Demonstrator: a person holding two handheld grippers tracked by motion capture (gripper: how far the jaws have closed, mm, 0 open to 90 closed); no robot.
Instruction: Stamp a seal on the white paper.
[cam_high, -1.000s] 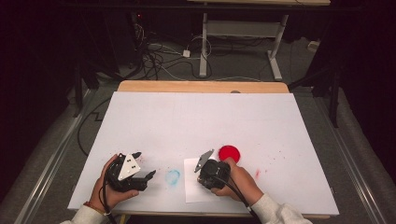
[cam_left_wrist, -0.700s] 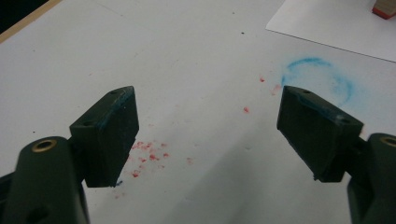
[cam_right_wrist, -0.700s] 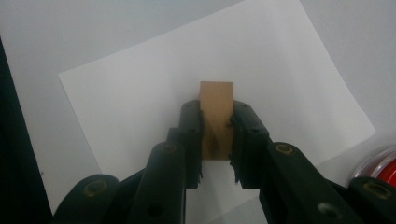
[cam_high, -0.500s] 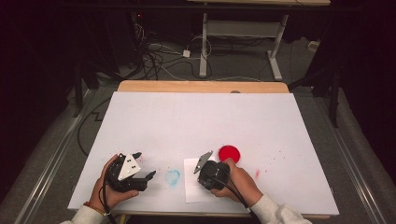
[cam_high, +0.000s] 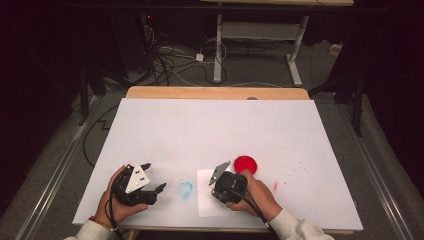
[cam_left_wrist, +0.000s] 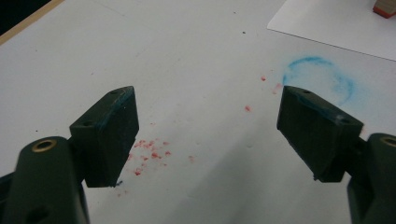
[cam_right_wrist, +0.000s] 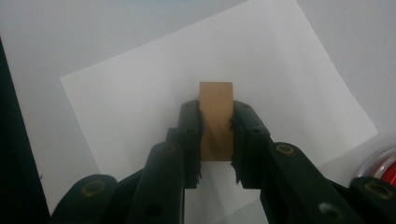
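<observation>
1. The right gripper (cam_right_wrist: 216, 140) pinches a wooden stamp (cam_right_wrist: 215, 116), its jaws pressed on the two side faces.
2. The stamp stands over the paper sheet (cam_right_wrist: 140, 102), its long axis running away from the jaws toward the sheet. Whether its far end touches the paper I cannot tell.
3. The sheet lies straight ahead of the stamp, so the coming press likely goes along that axis.
4. The red ink pad (cam_high: 246, 164) sits just beside the sheet.
5. The left gripper (cam_left_wrist: 205, 135) is spread and holds nothing, farther from the sheet, beyond a blue ring mark (cam_left_wrist: 322, 77).
</observation>
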